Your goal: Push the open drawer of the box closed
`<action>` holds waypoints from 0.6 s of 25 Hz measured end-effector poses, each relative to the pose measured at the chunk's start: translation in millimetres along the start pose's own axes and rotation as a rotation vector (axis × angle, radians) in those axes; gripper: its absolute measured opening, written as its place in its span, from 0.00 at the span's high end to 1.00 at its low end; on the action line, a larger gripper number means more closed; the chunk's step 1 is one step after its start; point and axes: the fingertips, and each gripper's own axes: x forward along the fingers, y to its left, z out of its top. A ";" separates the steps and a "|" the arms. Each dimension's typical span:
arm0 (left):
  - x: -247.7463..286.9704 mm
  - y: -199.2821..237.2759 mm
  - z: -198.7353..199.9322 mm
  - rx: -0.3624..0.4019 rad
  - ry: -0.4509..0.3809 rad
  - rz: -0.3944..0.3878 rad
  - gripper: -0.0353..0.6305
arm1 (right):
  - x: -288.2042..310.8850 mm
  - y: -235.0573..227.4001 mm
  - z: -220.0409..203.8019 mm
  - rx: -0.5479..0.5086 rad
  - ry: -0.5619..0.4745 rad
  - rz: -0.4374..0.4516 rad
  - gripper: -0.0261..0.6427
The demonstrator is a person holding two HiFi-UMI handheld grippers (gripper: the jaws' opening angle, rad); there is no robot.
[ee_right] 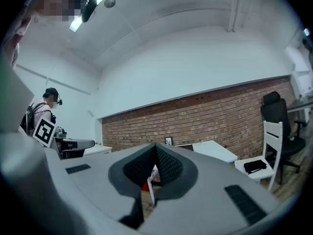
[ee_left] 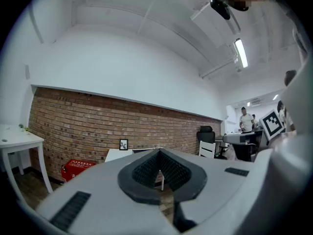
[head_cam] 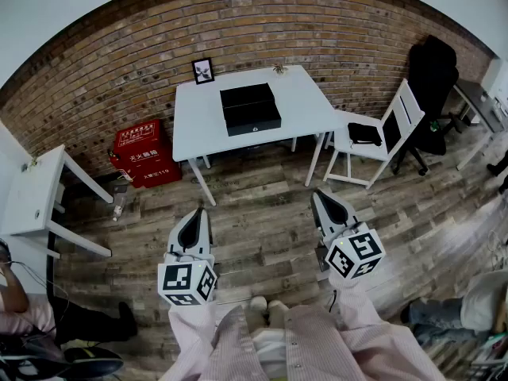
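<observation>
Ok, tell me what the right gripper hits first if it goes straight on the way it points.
The right gripper would likely meet the white table first, at its front edge or a leg; only wood floor lies between. Depth is unclear.

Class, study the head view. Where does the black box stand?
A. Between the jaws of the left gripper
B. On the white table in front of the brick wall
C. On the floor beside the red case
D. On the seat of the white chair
B: the black box rests on top of the white table, near its middle, with the brick wall behind it.
</observation>
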 end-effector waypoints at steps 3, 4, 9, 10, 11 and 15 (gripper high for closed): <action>3.6 -1.3 -4.3 -0.005 0.009 0.011 0.95 | 1.7 -5.6 -2.4 -0.002 0.006 0.003 0.96; 4.8 -1.5 -5.5 -0.006 0.011 0.014 0.95 | 2.8 -6.3 -2.9 -0.003 0.008 0.010 0.96; 11.8 -2.8 -12.4 -0.022 0.027 0.023 0.95 | 12.5 -3.2 -7.9 0.003 0.018 0.075 0.96; 12.5 -3.5 -14.7 -0.026 0.030 0.026 0.95 | 13.6 -3.6 -9.7 0.003 0.018 0.079 0.96; 13.1 -4.1 -16.7 -0.028 0.032 0.030 0.95 | 14.7 -4.5 -11.6 0.004 0.018 0.080 0.96; 17.7 -8.3 -20.3 -0.033 0.032 0.042 0.95 | 19.5 -11.4 -18.1 -0.006 0.034 0.089 0.96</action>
